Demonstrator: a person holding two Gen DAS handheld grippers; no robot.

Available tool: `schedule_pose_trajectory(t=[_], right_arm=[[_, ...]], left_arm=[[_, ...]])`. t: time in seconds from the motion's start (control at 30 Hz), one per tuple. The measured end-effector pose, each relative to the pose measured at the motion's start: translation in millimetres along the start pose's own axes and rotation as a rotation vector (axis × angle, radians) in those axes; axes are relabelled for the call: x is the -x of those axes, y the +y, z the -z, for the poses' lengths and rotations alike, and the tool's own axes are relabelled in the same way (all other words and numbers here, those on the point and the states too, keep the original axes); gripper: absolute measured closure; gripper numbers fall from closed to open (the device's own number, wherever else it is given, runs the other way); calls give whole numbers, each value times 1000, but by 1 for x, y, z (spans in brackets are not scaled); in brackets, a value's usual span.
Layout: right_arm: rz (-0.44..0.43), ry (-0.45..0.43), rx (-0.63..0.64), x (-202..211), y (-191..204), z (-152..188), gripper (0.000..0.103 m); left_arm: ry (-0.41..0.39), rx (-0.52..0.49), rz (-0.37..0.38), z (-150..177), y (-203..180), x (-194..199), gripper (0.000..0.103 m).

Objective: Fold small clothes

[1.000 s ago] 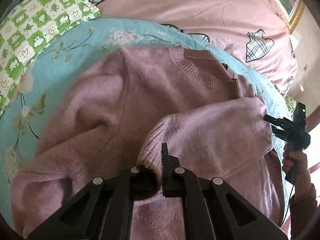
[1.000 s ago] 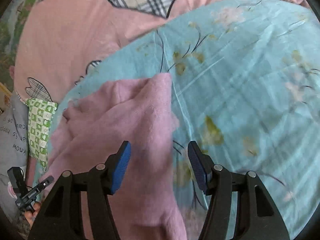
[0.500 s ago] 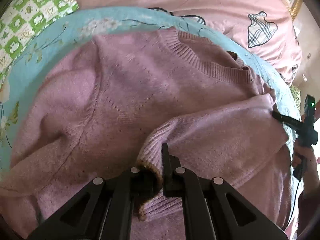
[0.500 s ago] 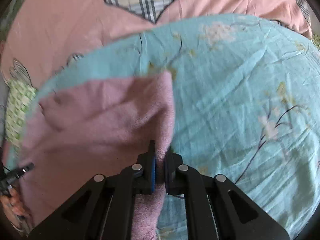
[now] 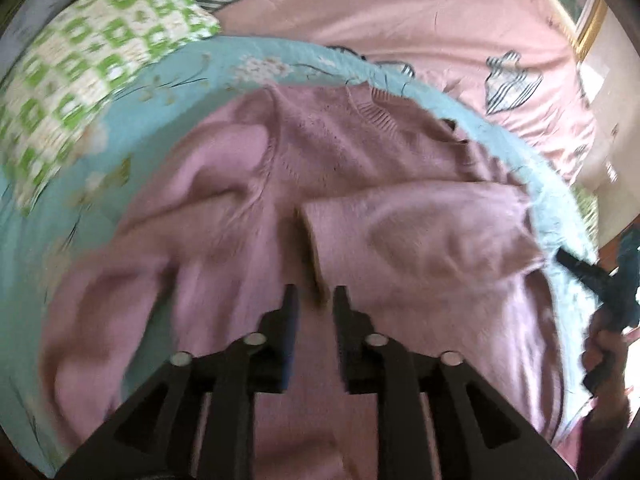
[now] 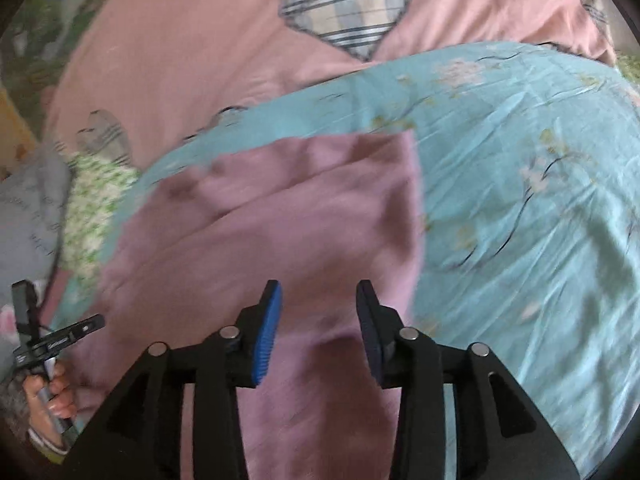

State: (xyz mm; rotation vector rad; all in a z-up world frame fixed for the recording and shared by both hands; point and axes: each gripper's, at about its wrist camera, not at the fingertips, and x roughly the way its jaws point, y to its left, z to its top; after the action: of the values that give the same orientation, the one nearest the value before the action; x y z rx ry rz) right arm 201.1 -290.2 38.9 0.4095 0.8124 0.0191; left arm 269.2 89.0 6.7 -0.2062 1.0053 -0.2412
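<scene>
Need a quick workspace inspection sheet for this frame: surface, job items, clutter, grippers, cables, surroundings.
Surface: teal floral sheet over a pink quilt with plaid hearts.
Job's things: pink sweater lying flat, one sleeve folded across its front.
Clutter: green checked pillow.
Grippers: left gripper and right gripper both opening, nothing pinched, sweater below.
Cables: thin cable below the right hand.
Surroundings: gilt frame, blurred.
</scene>
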Motion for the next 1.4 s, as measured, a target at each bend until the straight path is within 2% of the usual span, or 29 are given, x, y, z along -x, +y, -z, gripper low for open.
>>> schedule_pose_trajectory(t=[0.03, 0.2, 0.27, 0.3, 0.33, 0.53, 0.7, 0.77, 0.8, 0.83, 0.87, 1.0, 1.17, 1.27, 1.4], right_arm=[[-23, 12, 5, 2, 9, 8, 62], [-114, 63, 61, 6, 52, 42, 62], [-141, 79, 73, 5, 63, 52, 61], [-149, 86, 78, 4, 67, 58, 61], [-157, 94, 82, 3, 72, 63, 61], [-202, 161, 88, 1, 91, 97, 61], [-209, 187, 91, 6, 101, 117, 61], [-209, 197, 91, 7, 101, 121, 61], [-205, 200, 91, 7, 99, 122, 61], [-204, 199, 89, 8, 98, 122, 61], [-203, 198, 85, 9, 96, 122, 61], [-198, 186, 54, 13, 85, 120, 61], [-197, 163, 19, 20, 71, 115, 61], [-185, 150, 11, 23, 62, 110, 61], [-165, 123, -13, 32, 47, 103, 61]], left_arm=[[-16, 17, 2, 11, 4, 15, 71], [-46, 63, -23, 63, 23, 67, 64], [-53, 104, -32, 80, 36, 83, 50], [-58, 136, -36, 91, 45, 92, 40], [-62, 153, -32, 98, 51, 97, 37], [-30, 247, -50, 127, 85, 104, 33], [10, 342, -21, 120, 98, 77, 32], [4, 360, -13, 116, 100, 68, 36], [-3, 359, -17, 114, 99, 65, 49], [-4, 354, -19, 111, 97, 61, 78], [2, 353, -24, 109, 93, 57, 83], [-66, 278, -47, 88, 63, 69, 86], [-167, 106, 56, 36, -12, 93, 86], [-159, 10, 110, 7, -64, 77, 86], [-86, -133, 181, -18, -141, 22, 85]])
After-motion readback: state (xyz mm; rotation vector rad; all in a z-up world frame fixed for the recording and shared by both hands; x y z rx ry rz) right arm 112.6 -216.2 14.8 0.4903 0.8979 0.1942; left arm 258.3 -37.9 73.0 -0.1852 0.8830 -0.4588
